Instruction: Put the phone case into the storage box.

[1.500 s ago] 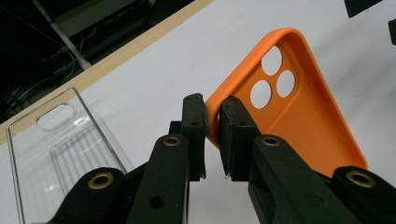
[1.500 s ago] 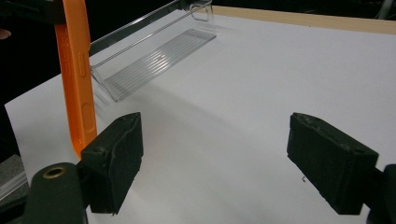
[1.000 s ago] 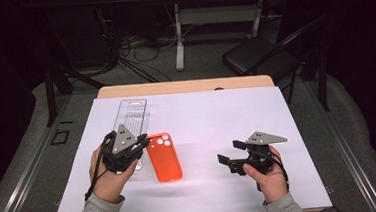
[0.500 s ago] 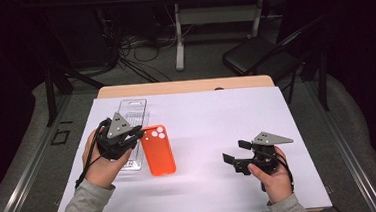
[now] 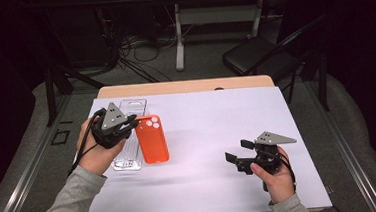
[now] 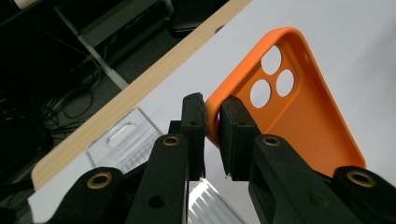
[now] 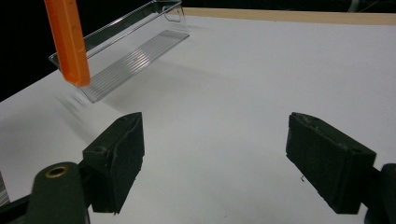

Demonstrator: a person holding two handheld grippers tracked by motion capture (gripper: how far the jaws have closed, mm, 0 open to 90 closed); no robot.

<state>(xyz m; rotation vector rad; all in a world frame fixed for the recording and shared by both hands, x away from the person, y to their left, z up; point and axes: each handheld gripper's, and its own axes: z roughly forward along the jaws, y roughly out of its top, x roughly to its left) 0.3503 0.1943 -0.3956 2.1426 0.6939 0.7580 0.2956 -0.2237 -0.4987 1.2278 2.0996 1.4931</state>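
An orange phone case (image 5: 152,139) with three camera holes hangs tilted above the white table. My left gripper (image 5: 132,125) is shut on its top corner near the holes. In the left gripper view the case (image 6: 294,107) has its rim pinched between the two pads of the left gripper (image 6: 213,126). A clear plastic tray (image 5: 130,140) lies just left of the case, partly under my left hand. My right gripper (image 5: 235,151) stands open at the near right, low over the bare sheet. The right gripper view shows the right gripper (image 7: 215,163) with nothing between its jaws, and the case (image 7: 67,37) hanging edge-on in the air.
A white sheet (image 5: 217,124) covers the wooden table (image 5: 184,86). The clear tray (image 7: 126,51) lies far ahead of the right gripper. Beyond the table are a black chair (image 5: 257,56), cables and a desk leg on the floor.
My left gripper has carried the orange case up and toward the far left, closer over the clear tray. The right gripper has barely shifted.
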